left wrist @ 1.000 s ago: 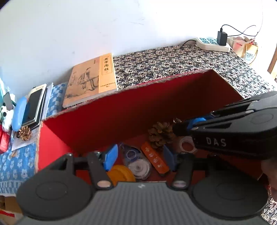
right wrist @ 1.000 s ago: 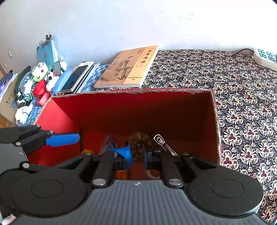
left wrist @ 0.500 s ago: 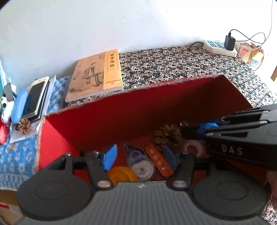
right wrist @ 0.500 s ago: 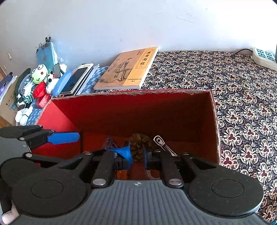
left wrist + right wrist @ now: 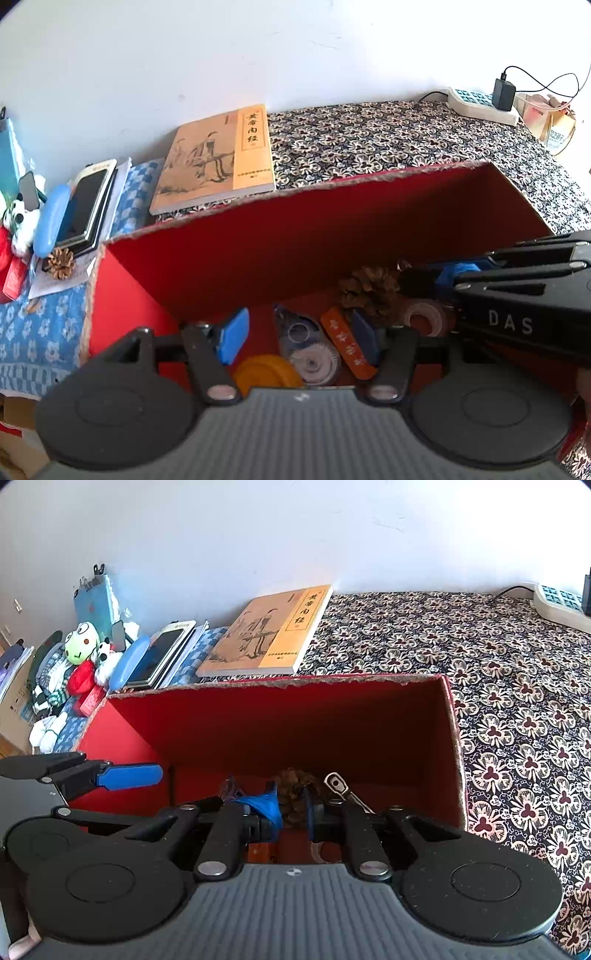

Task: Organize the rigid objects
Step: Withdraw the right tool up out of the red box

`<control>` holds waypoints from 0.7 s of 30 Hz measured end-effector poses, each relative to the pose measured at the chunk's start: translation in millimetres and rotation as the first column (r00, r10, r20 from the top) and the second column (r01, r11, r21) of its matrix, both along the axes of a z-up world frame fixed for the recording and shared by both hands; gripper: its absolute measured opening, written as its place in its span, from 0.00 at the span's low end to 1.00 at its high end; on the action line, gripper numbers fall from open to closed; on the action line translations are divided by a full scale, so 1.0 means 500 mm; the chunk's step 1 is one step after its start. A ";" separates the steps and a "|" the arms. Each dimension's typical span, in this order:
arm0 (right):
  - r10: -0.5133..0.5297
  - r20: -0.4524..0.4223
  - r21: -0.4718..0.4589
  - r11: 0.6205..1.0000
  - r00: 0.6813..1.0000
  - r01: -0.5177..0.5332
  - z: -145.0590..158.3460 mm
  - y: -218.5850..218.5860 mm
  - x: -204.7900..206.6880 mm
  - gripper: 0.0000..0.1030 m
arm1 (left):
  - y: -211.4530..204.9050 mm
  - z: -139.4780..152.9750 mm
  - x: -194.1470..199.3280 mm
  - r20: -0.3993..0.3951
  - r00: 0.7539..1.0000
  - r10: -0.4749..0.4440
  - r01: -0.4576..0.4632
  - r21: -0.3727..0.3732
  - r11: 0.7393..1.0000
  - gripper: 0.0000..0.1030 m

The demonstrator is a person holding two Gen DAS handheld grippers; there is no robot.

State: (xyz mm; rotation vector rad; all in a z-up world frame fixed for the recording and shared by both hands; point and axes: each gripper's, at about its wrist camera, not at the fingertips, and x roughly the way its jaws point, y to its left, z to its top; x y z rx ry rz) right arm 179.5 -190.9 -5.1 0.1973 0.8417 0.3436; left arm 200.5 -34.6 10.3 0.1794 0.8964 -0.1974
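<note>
Left gripper (image 5: 299,334) over red cardboard box (image 5: 258,266), jaws spread, just been opening, nothing pinched. Under it on box floor: clear correction tape roller (image 5: 308,347), orange flat tag (image 5: 349,345), yellow round disc (image 5: 267,371). Brown pine cone (image 5: 369,290) by back wall of box, clear tape ring (image 5: 423,317) beside it. Right gripper (image 5: 291,812) in box too, jaws pressed together, nothing held. Second pine cone (image 5: 60,263) outside box, on blue cloth (image 5: 37,325) past box's left wall.
</note>
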 end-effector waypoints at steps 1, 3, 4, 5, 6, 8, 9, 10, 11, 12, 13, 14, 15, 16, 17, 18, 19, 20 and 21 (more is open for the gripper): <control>-0.007 0.005 0.001 1.000 1.000 0.007 0.001 0.000 -0.001 0.00 | 0.000 0.000 0.000 -0.001 1.000 0.003 -0.003 -0.002 1.000 0.61; -0.018 0.013 0.002 1.000 1.000 0.018 0.001 -0.002 -0.005 0.00 | 0.001 0.000 0.001 -0.003 1.000 0.009 -0.009 -0.001 1.000 0.61; -0.021 0.016 0.002 1.000 1.000 0.021 0.001 -0.002 -0.006 0.00 | 0.000 0.000 0.001 -0.002 1.000 0.012 -0.012 0.002 1.000 0.61; -0.025 0.017 0.002 1.000 1.000 0.025 0.002 -0.002 -0.006 0.00 | 0.000 0.000 -0.001 0.000 1.000 0.014 -0.014 0.004 1.000 0.61; -0.028 0.019 0.002 1.000 0.999 0.028 0.002 -0.002 -0.006 0.00 | -0.001 -0.001 -0.001 0.000 1.000 0.016 -0.016 0.007 1.000 0.61; -0.034 0.024 0.005 0.999 0.999 0.034 0.003 -0.002 -0.007 0.00 | -0.001 -0.001 0.000 0.002 1.000 0.023 -0.023 0.012 1.000 0.61; -0.038 0.027 0.006 0.999 0.999 0.038 0.004 -0.002 -0.007 0.00 | -0.001 -0.001 0.000 0.003 1.000 0.025 -0.025 0.015 1.000 0.61; -0.042 0.031 0.007 0.999 0.999 0.042 0.004 -0.002 -0.008 0.00 | -0.001 -0.001 0.000 0.003 1.000 0.029 -0.029 0.017 0.999 0.61; -0.047 0.035 0.009 0.999 0.998 0.047 0.005 -0.003 -0.010 0.00 | -0.001 -0.001 0.000 0.005 0.999 0.032 -0.032 0.019 0.999 0.61; -0.052 0.038 0.010 0.999 0.998 0.052 0.005 -0.002 -0.011 0.00 | 0.000 -0.001 0.000 0.007 0.999 0.034 -0.034 0.019 0.999 0.61; -0.057 0.042 0.011 0.998 0.997 0.057 0.006 -0.003 -0.012 0.00 | 0.000 -0.001 0.000 0.008 0.999 0.036 -0.036 0.021 0.999 0.61; -0.060 0.045 0.012 0.998 0.997 0.060 0.006 -0.003 -0.012 0.00 | 0.000 -0.001 0.000 0.010 0.999 0.039 -0.039 0.022 0.999 0.61; -0.065 0.048 0.013 0.998 0.997 0.064 0.006 -0.004 -0.015 0.00 | 0.000 -0.001 -0.001 0.011 0.999 0.040 -0.041 0.024 0.999 0.61; -0.068 0.050 0.014 0.998 0.996 0.067 0.006 -0.004 -0.016 0.00 | 0.000 -0.001 -0.001 0.014 0.999 0.042 -0.042 0.026 0.999 0.61; -0.072 0.053 0.015 0.997 0.996 0.071 0.007 -0.004 -0.017 0.00 | 0.000 0.000 -0.002 0.017 0.999 0.042 -0.043 0.026 0.999 0.61; -0.075 0.056 0.017 0.997 0.996 0.074 0.007 -0.004 -0.018 0.00 | 0.001 0.000 -0.003 0.019 0.999 0.044 -0.045 0.027 0.999 0.61; -0.077 0.058 0.017 0.997 0.995 0.076 0.007 -0.004 -0.018 0.00 | 0.001 0.000 -0.002 0.021 0.999 0.046 -0.047 0.028 0.998 0.61; -0.079 0.060 0.018 0.997 0.995 0.078 0.007 -0.004 -0.019 0.00 | 0.001 0.000 -0.002 0.023 0.999 0.049 -0.049 0.029 0.998 0.61; -0.082 0.062 0.017 0.997 0.995 0.081 0.007 -0.004 -0.019 0.00 | 0.002 0.001 -0.003 0.025 0.998 0.051 -0.051 0.030 0.998 0.61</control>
